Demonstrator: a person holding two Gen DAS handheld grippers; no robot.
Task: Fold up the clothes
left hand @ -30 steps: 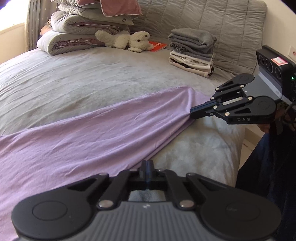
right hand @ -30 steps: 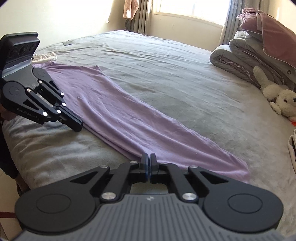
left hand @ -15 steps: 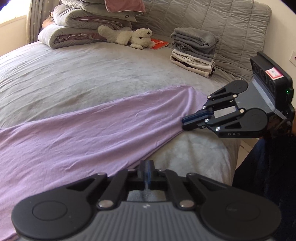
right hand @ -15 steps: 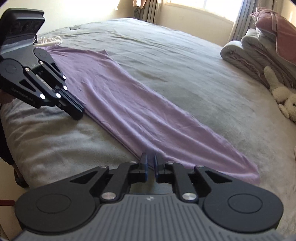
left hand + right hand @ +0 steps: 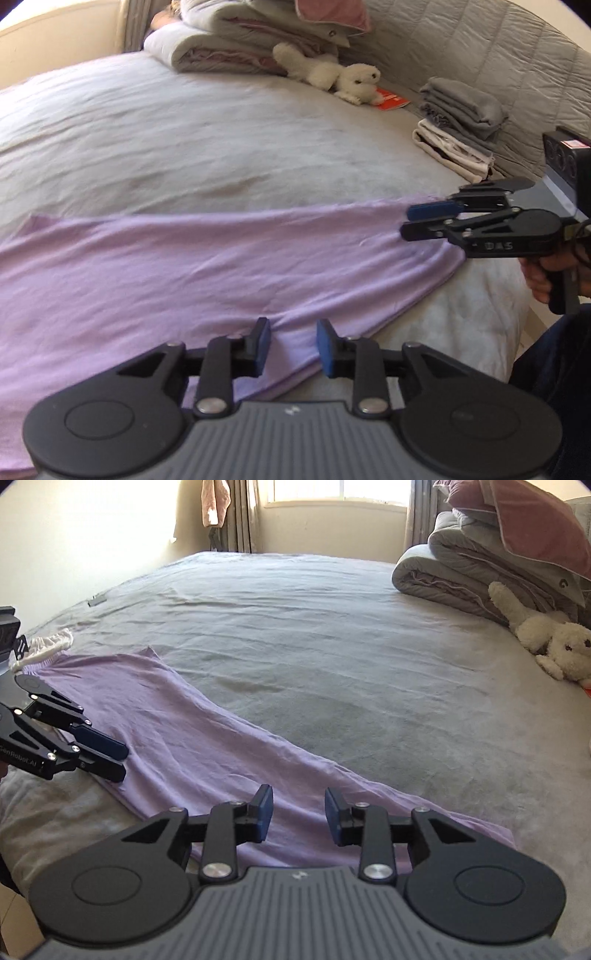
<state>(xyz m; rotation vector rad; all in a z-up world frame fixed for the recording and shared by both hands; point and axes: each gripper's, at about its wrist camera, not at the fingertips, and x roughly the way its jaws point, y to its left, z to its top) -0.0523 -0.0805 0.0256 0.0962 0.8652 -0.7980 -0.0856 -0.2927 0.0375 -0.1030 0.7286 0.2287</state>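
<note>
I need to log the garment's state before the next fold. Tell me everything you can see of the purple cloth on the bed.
The purple cloth is a thin, soft-looking lilac garment, apparently already folded into a long band. It lies flat with shallow wrinkles along the near edge of the grey bedspread. The left gripper and the right gripper are each over its near edge with jaws apart, having just been opening; cloth shows between the fingers, but no pad presses it. A white ruffled piece lies at its far end.
</note>
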